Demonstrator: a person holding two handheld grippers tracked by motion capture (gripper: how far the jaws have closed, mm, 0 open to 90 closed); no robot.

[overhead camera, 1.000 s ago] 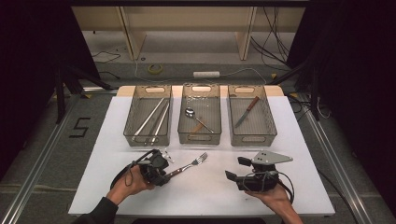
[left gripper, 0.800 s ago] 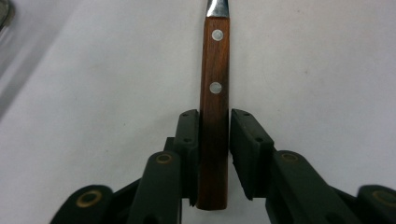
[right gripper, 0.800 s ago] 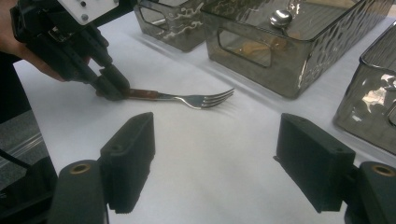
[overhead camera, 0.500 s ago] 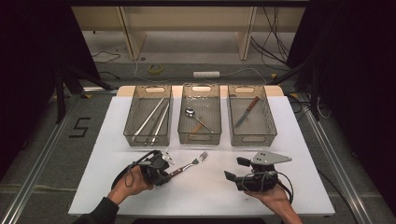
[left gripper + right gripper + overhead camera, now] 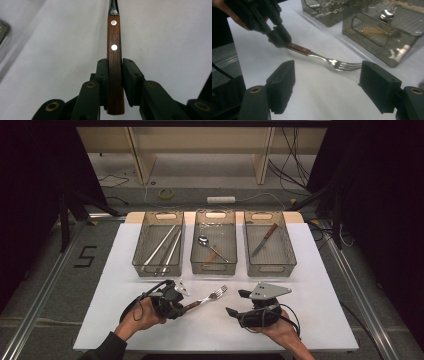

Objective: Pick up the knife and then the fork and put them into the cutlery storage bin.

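The high view takes in the white table point(image 5: 320, 285) and three mesh trays point(image 5: 214, 245). Low at its left, the left gripper point(image 5: 181, 304) points toward the centre; the right gripper point(image 5: 239, 303), jaws spread with nothing between them, faces it. The left gripper view shows jaws that have just closed on the fork point(image 5: 115, 62), clamping its riveted wooden handle; tines lie just before the middle tray.

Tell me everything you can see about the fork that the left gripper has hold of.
The fork has a reddish-brown wooden handle with two silver rivets, and a shiny metal neck and tines. The left gripper clamps the handle near its end, its pads pressing on both sides. The fork lies low over the white table, in front of the middle bin, tines pointing toward the open right gripper, which does not touch it.
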